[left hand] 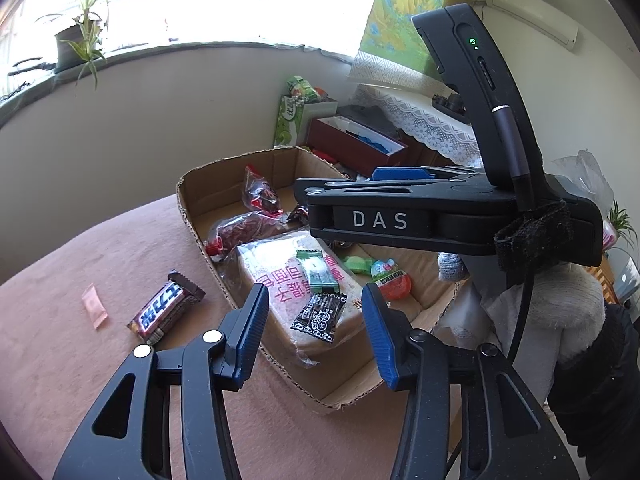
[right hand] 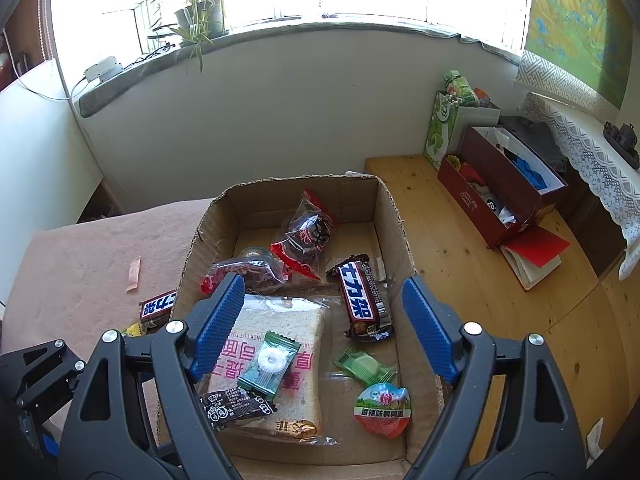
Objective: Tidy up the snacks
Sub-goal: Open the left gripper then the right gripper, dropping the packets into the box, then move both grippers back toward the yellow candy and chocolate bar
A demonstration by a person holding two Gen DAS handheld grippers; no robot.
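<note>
An open cardboard box (right hand: 392, 204) (left hand: 188, 196) holds several snacks: a bagged bread loaf (right hand: 280, 320) (left hand: 276, 276), a Snickers bar (right hand: 362, 298), a black candy (right hand: 234, 404) (left hand: 318, 314), a green mint (right hand: 269, 362), a red-lidded cup (right hand: 382, 408) (left hand: 394, 280). A second Snickers bar (left hand: 166, 308) (right hand: 157, 307) lies on the pink blanket left of the box. My left gripper (left hand: 316, 328) is open and empty above the box's near edge. My right gripper (right hand: 324, 328) is open and empty above the box; its body (left hand: 400, 216) shows in the left wrist view.
A small pink sachet (left hand: 95, 310) (right hand: 134, 275) lies on the blanket (left hand: 80, 360). A yellow wrapper (right hand: 132, 330) lies by the outer bar. Red boxes (right hand: 500, 196) and a green bag (right hand: 444, 128) stand on the wooden floor (right hand: 460, 280) to the right. A windowsill with plants (right hand: 200, 20) is behind.
</note>
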